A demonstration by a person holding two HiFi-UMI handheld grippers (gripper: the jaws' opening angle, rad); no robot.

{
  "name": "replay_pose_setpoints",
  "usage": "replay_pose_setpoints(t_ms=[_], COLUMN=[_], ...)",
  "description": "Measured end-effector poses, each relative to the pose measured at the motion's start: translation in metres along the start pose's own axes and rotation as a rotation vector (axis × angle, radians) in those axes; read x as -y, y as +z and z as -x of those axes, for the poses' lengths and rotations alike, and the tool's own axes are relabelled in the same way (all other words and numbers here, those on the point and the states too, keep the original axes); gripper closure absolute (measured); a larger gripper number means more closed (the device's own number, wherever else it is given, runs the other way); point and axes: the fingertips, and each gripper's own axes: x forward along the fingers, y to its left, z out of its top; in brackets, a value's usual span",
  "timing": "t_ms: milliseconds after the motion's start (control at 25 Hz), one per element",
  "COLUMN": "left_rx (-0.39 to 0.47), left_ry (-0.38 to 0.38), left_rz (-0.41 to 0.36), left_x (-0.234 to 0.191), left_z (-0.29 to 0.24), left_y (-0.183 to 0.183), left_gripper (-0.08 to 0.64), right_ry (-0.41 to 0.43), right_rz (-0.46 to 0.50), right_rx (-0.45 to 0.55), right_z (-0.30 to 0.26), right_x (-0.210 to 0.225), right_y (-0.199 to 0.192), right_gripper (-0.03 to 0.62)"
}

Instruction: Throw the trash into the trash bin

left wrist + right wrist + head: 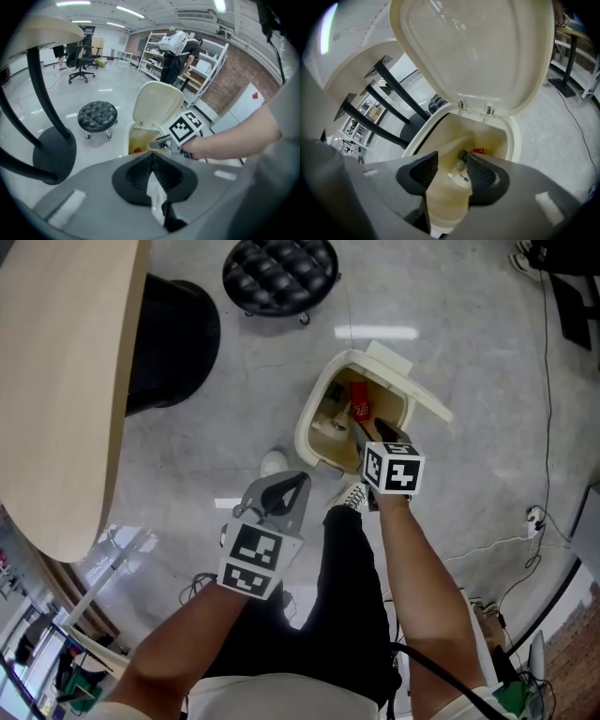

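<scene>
Holding the right gripper (452, 165) released and empty just over the open mouth of the trash bin (305, 432), in front of its raised lid (473, 51). Showing the trash, a red packet (479, 151) and a green scrap (463, 155), lying at the bin's bottom near the hinge-side wall. Holding the left gripper (152, 159) clenched on nothing, short of the bin's near rim, above the floor (487, 362).

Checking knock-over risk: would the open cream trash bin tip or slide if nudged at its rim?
The trash bin looks thin plastic with few scraps inside, so probably light. Its raised lid likely shifts weight backward, favouring tipping. The glossy floor may let it slide instead.
</scene>
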Motion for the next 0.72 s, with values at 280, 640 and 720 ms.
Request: replay_pose_setpoints(t_ms=[280, 640, 720], left_rx=[0.021, 0.086, 0.094], left_ry=[-0.008, -0.021, -0.029], left_rz=[-0.015, -0.087, -0.115], left_x=[0.004, 0.012, 0.014], left_z=[0.006, 0.037, 0.046], left_y=[0.012, 0.043, 0.051], left_gripper=[0.554, 0.554, 0.554], right_ry=[-0.01, 0.021, 0.053], right_rz=[0.032, 0.072, 0.07], right_rx=[0.004, 0.011, 0.005], right_z=[0.018, 0.057, 0.066], right_x=[-0.004, -0.033, -0.043], right_y=[0.003, 0.011, 0.013], right_gripper=[0.399, 0.589, 0.589])
